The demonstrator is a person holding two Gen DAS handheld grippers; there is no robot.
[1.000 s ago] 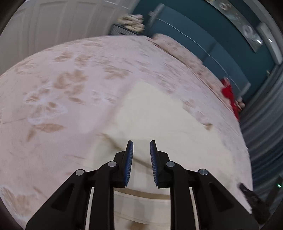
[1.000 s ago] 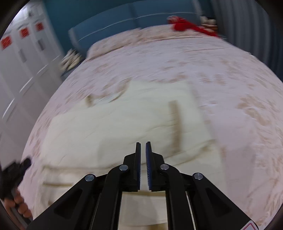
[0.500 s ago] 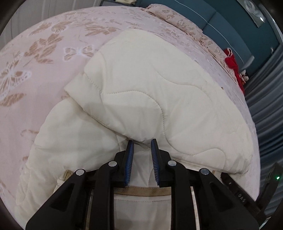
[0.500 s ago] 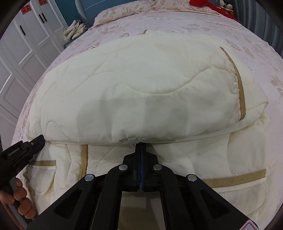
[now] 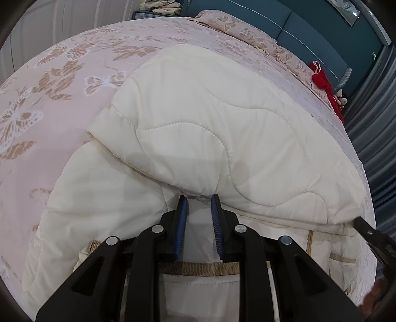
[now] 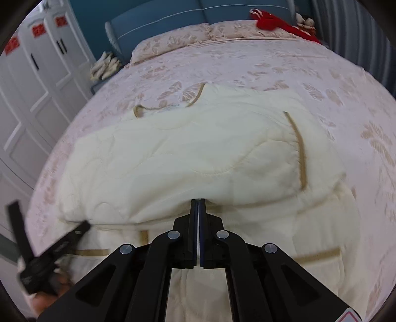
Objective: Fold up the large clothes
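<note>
A large cream quilted jacket point(image 5: 198, 128) with tan trim lies on the bed, a quilted sleeve folded across its body. My left gripper point(image 5: 198, 198) has its jaws a small way apart at the lower edge of the folded part, with fabric between and over the tips. My right gripper point(image 6: 198, 201) has its jaws pressed together at the edge of the same folded part point(image 6: 185, 163); whether cloth is pinched is not clear. Each gripper shows in the other's view, the right one point(image 5: 371, 235) and the left one point(image 6: 54, 250).
The bed has a pink cover point(image 5: 61, 81) with butterfly and leaf print. Pillows point(image 6: 173, 39) and a red garment point(image 6: 274, 21) lie by the blue headboard. White wardrobe doors point(image 6: 32, 74) stand on the left. Folded cloth point(image 6: 104, 67) sits on a bedside stand.
A second ago both grippers were above the flat jacket. They came down to the folded sleeve's edge. Since half a second ago the right gripper has drawn back a little.
</note>
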